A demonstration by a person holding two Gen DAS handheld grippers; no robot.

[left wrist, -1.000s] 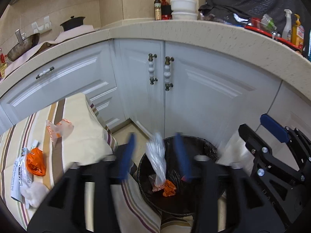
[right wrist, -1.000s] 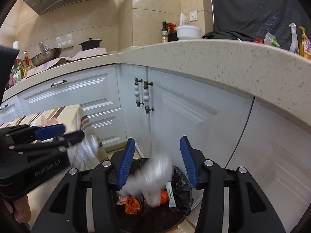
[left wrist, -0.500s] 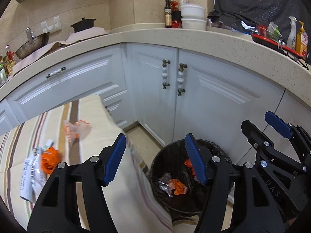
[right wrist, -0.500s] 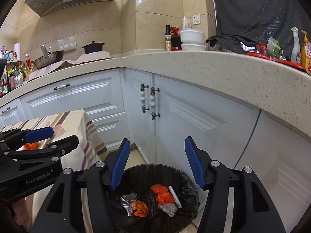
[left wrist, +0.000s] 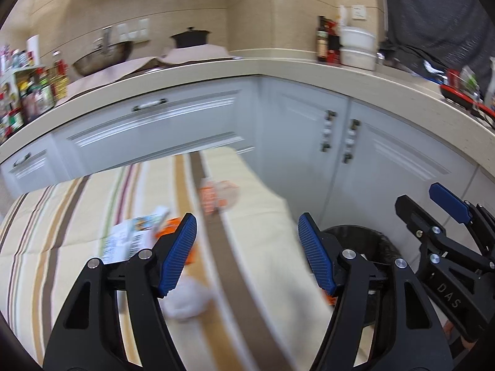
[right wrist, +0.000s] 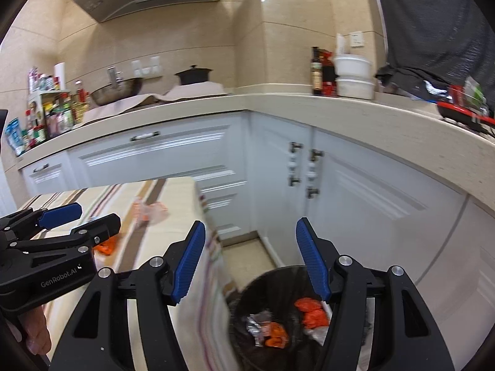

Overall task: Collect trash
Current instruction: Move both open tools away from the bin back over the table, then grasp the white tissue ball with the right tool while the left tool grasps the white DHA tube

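the trash sits in two places. some lies in the black-lined bin [right wrist: 278,318] on the floor at the foot of the white cabinets [right wrist: 355,191]: orange wrappers [right wrist: 311,312] and a crumpled silvery piece [right wrist: 256,323] at the bottom. only the right wrist view looks down into the bin; the left wrist view shows just its dark rim [left wrist: 365,238] beyond the table edge.

the rest lies on the striped tablecloth [left wrist: 77,216], and the left wrist view shows it best, though blurred. a printed white packet [left wrist: 133,238] lies flat, its long axis running from the near left up toward the far right. an orange wrapper [left wrist: 168,227] lies touching its far end, partly behind a gripper finger. a white crumpled wad [left wrist: 188,300] sits nearer the camera. a clear wrapper with orange print [left wrist: 216,194] lies farther off, by the brown stripe; its shape is too smeared to give an axis. the right wrist view shows this clear wrapper [right wrist: 151,211] and a bit of the orange one [right wrist: 105,245] only.

the left gripper [left wrist: 247,253] hangs over the tablecloth, jaws spread wide with nothing between them. the right gripper [right wrist: 250,262] hangs over the gap between table and bin, jaws equally wide and bare. each shows at the edge of the other's view.
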